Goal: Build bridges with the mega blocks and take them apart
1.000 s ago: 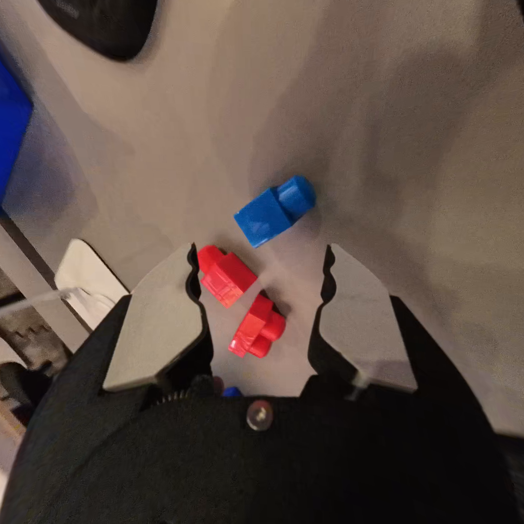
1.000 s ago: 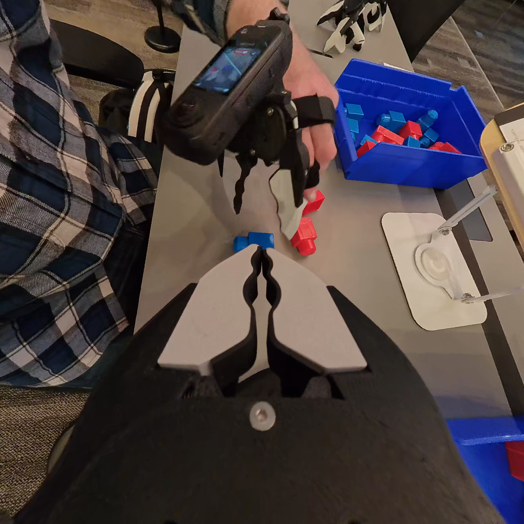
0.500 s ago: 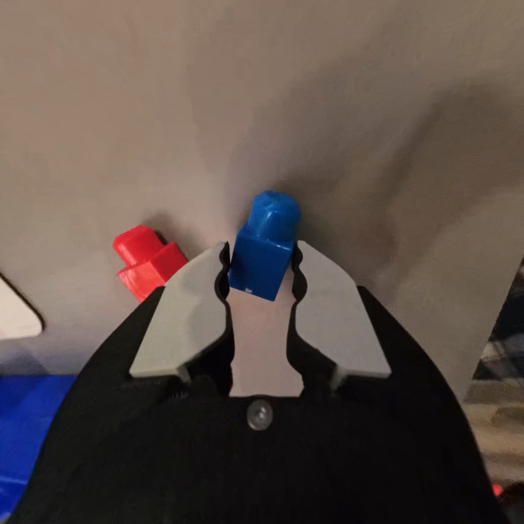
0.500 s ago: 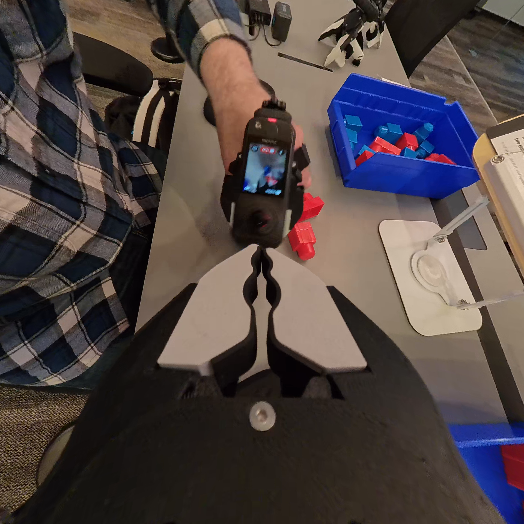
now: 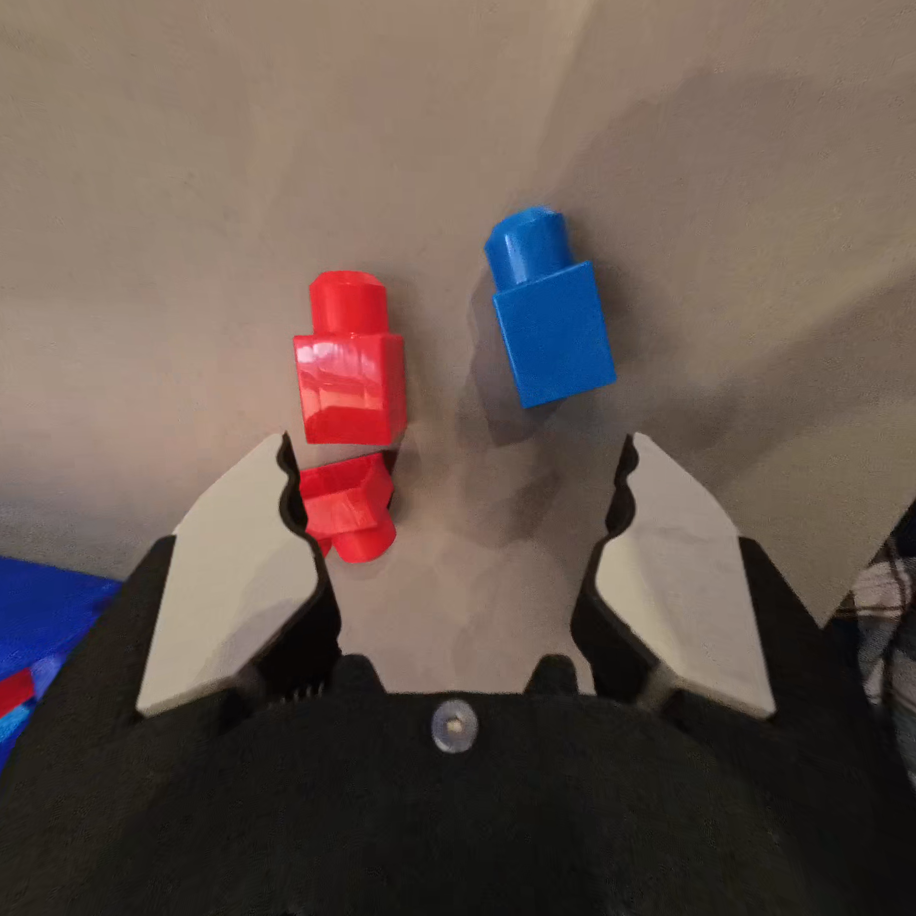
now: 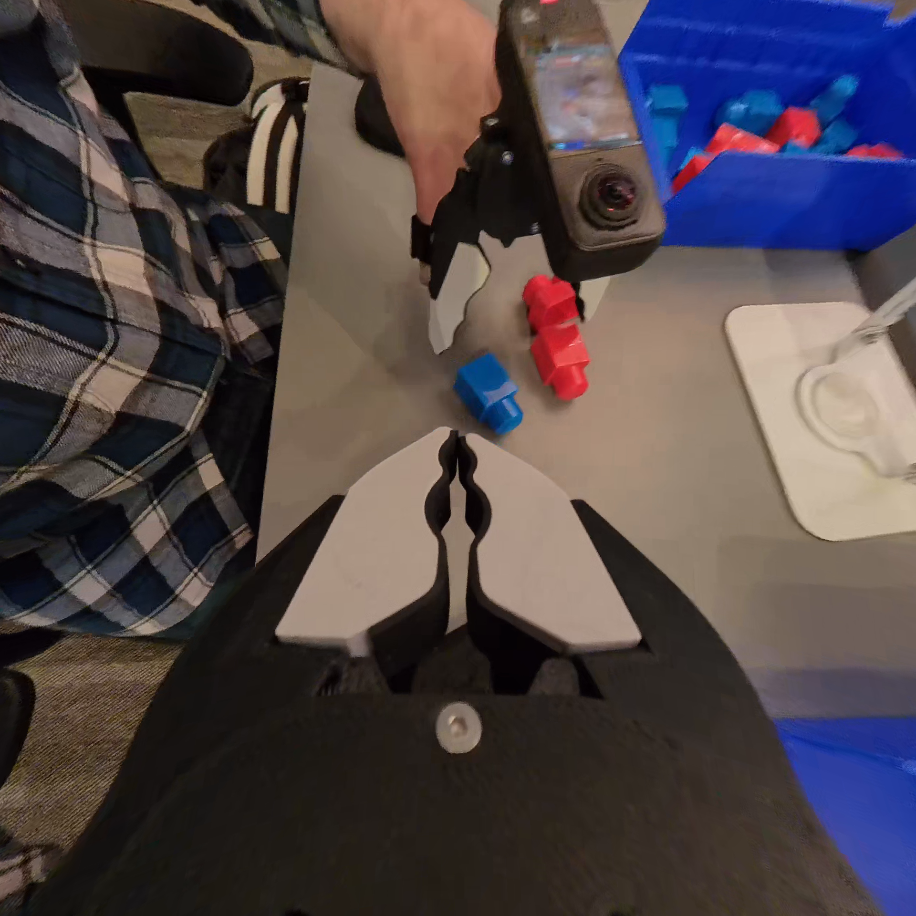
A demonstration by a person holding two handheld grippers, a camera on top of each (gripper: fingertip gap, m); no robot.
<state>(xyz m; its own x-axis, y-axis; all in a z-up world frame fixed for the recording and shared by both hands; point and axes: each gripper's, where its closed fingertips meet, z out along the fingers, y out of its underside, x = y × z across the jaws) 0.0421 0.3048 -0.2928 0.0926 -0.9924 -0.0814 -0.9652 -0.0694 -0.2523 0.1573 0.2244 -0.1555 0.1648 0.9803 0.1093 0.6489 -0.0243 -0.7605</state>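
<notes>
Half a second back: left gripper (image 5: 458, 488) clamped on the blue block (image 5: 550, 317). Now: jaws spread wide, blue block lying loose on the desk (image 5: 198, 198), clear of both fingers. Nearer red block (image 5: 347, 510) now just beside the left finger (image 5: 238, 535). Right-view framing tighter on the blocks.

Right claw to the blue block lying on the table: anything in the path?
Nothing visible. The right claw is shut, and the blue block lies just past its tips on bare table. The two red blocks lie off to the right; the open left claw hangs beyond.
</notes>
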